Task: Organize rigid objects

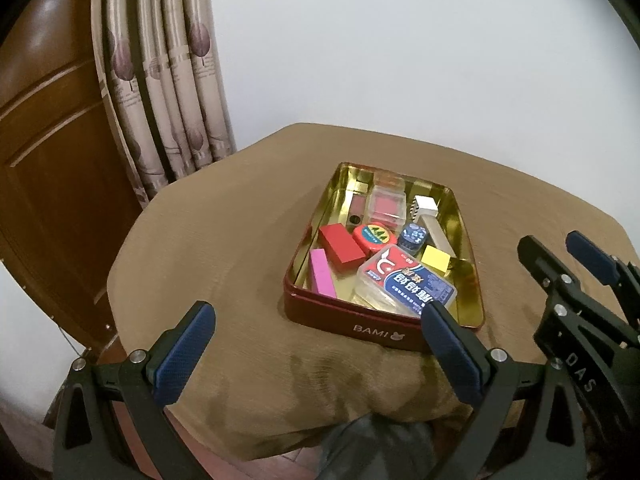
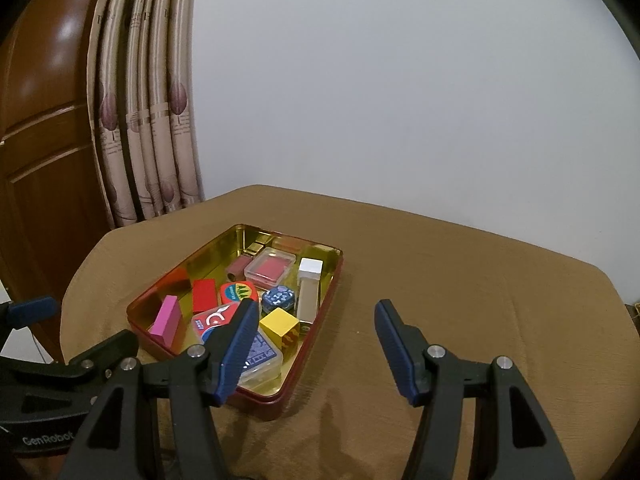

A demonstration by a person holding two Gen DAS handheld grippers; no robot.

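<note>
All rigid objects are found gathered inside the red tin (image 1: 344, 320) on the table (image 1: 224, 240), nothing left outside; left gripper (image 1: 320, 344) and right gripper (image 2: 316, 344) are held apart, empty.

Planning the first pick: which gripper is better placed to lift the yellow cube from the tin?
Probably right. The yellow cube sits just beyond the right gripper, near its left finger; from the left gripper, it lies across the tin.

A red tin (image 1: 352, 322) with gold lining holds pink (image 1: 321, 272), red (image 1: 342, 247) and yellow (image 1: 436, 258) blocks on tan cloth (image 1: 208, 248), centre frame.
</note>
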